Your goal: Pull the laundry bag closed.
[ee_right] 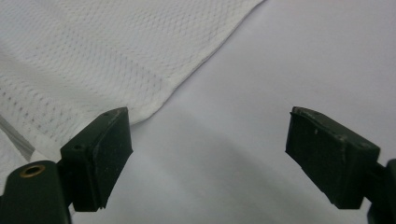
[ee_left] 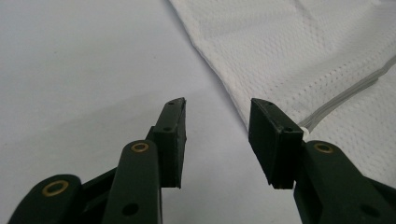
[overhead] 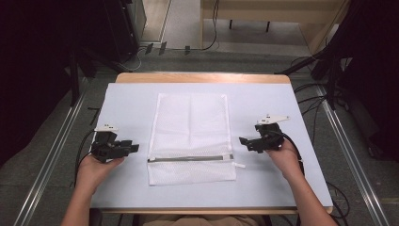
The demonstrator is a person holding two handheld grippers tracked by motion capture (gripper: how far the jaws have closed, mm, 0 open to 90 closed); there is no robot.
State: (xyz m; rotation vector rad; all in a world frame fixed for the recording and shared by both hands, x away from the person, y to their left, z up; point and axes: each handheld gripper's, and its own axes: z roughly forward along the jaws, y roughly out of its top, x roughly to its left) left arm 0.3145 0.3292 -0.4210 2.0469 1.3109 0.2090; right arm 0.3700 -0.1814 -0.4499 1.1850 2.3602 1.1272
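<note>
Mesh bag: the white mesh bag (overhead: 190, 137) lies flat mid-surface (overhead: 127, 101), its grey zipper (overhead: 189, 158) shut across the end nearest me.
Left claw: my left claw (overhead: 133, 147) is released, holding nothing, just beside the bag's left edge.
Right claw: my right claw (overhead: 243, 140) is spread wide and empty, near the bag's right edge.
Progress: I judge nothing is done yet; the bag is ungrasped, and both grabs remain.
Views: the high view gives the whole bag; my left gripper view shows the zipper's end (ee_left: 304, 127) right by one jaw; my right gripper view shows a bag corner (ee_right: 170, 84).
</note>
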